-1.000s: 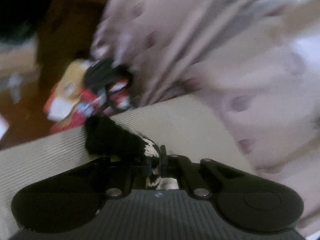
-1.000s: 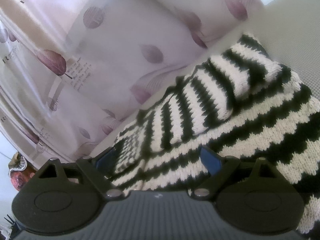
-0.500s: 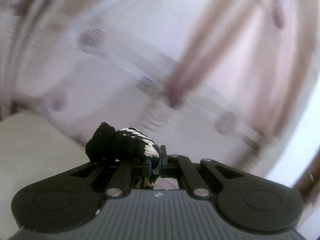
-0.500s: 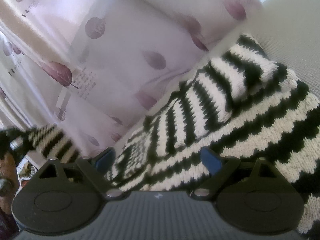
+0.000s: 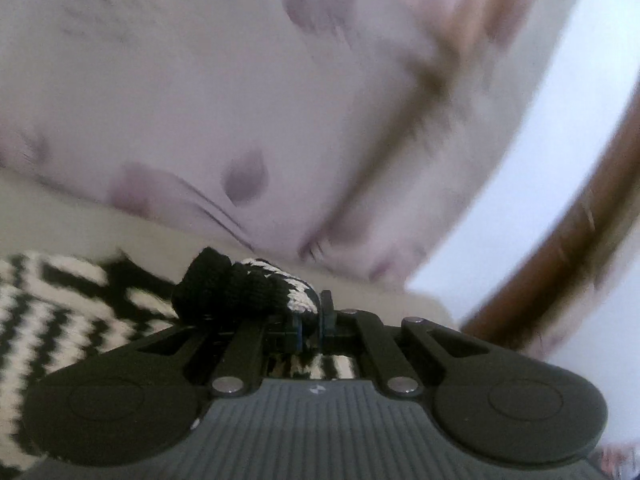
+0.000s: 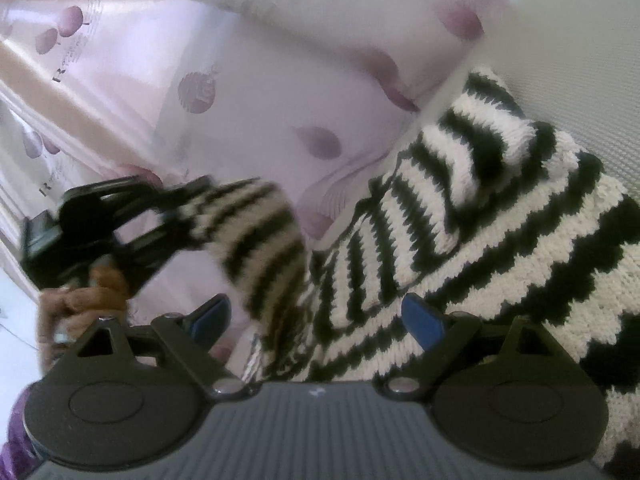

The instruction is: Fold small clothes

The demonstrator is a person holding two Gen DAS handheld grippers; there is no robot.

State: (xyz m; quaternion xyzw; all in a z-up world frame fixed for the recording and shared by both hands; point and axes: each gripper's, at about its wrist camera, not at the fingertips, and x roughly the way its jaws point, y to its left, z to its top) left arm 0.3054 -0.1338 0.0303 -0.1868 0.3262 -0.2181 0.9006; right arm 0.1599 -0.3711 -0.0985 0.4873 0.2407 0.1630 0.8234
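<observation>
A black-and-white striped knitted garment point(image 6: 500, 216) lies on a pale ribbed surface point(image 6: 580, 60). My left gripper point(image 5: 314, 322) is shut on its black-cuffed sleeve end point(image 5: 240, 288), lifted over the body of the garment point(image 5: 52, 312). In the right wrist view the left gripper point(image 6: 172, 208) carries the striped sleeve point(image 6: 256, 240) in from the left. My right gripper point(image 6: 320, 316) is open, its blue-padded fingers point(image 6: 422, 320) just above the garment, holding nothing.
A pale pink curtain with purple leaf prints point(image 6: 260, 80) hangs close behind the surface and fills the left wrist view point(image 5: 240, 100). A brown wooden frame point(image 5: 560, 248) and a bright window lie at the right.
My left gripper has swung the sleeve from the surface's edge across towards the garment's body, entering the right wrist view. The right gripper has stayed open over the garment.
</observation>
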